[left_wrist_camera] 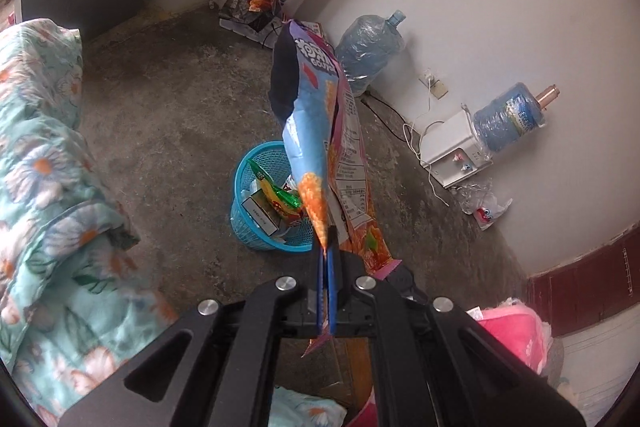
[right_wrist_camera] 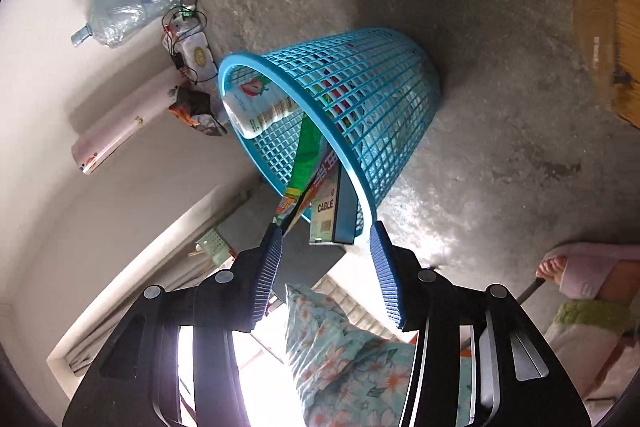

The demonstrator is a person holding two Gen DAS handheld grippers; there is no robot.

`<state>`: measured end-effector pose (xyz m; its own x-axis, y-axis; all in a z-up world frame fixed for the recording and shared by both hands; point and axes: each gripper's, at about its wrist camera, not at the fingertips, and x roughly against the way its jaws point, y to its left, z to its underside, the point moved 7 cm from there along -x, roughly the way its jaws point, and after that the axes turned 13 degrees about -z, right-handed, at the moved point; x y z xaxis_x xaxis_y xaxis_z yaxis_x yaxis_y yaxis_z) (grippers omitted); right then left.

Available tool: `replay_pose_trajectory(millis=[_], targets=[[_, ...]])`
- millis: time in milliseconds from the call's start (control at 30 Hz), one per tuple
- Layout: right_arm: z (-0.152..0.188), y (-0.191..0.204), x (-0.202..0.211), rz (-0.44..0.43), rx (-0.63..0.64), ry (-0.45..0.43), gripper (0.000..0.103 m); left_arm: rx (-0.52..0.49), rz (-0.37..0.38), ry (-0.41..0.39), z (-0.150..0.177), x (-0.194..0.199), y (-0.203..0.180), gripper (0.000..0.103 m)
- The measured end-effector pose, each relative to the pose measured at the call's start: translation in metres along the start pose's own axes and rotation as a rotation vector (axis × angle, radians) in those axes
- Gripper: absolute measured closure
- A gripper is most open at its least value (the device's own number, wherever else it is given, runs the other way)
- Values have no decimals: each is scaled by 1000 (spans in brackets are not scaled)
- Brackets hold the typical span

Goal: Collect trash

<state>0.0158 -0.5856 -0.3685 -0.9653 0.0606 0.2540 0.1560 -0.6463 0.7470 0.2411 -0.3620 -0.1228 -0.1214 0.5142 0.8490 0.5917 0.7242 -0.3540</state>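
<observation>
In the left wrist view my left gripper (left_wrist_camera: 327, 239) is shut on a blue, orange and pink snack bag (left_wrist_camera: 320, 115), which stands up from the fingers above the blue mesh trash basket (left_wrist_camera: 244, 195) on the floor. The basket holds a green wrapper (left_wrist_camera: 276, 191) and a box (left_wrist_camera: 260, 213). In the right wrist view my right gripper (right_wrist_camera: 326, 231) is open just at the basket's rim (right_wrist_camera: 356, 183). The basket (right_wrist_camera: 384, 95) holds a clear bottle (right_wrist_camera: 256, 107), a green wrapper (right_wrist_camera: 308, 155) and a cable box (right_wrist_camera: 330, 207). Nothing is between the right fingers.
A floral quilt (left_wrist_camera: 40, 167) lies at the left. Water jugs (left_wrist_camera: 368, 51) and a white dispenser (left_wrist_camera: 452, 151) stand along the wall with cables. More wrappers (left_wrist_camera: 252, 7) lie in the far corner. A slippered foot (right_wrist_camera: 588, 271) is at the right.
</observation>
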Motion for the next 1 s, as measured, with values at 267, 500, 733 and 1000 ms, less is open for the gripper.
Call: replay_pose_trajectory(millis=[267, 500, 733, 1000], targets=[[41, -4, 43, 42, 56, 37, 57, 42, -134, 73, -47, -128, -40, 97], [57, 31, 65, 38, 180, 63, 57, 41, -196, 179, -34, -173, -46, 57], [72, 38, 65, 100, 299, 101, 57, 77, -103, 94, -25, -94, -29, 57], [76, 57, 65, 179, 473, 91, 57, 80, -11, -95, 5, 48, 4, 56]])
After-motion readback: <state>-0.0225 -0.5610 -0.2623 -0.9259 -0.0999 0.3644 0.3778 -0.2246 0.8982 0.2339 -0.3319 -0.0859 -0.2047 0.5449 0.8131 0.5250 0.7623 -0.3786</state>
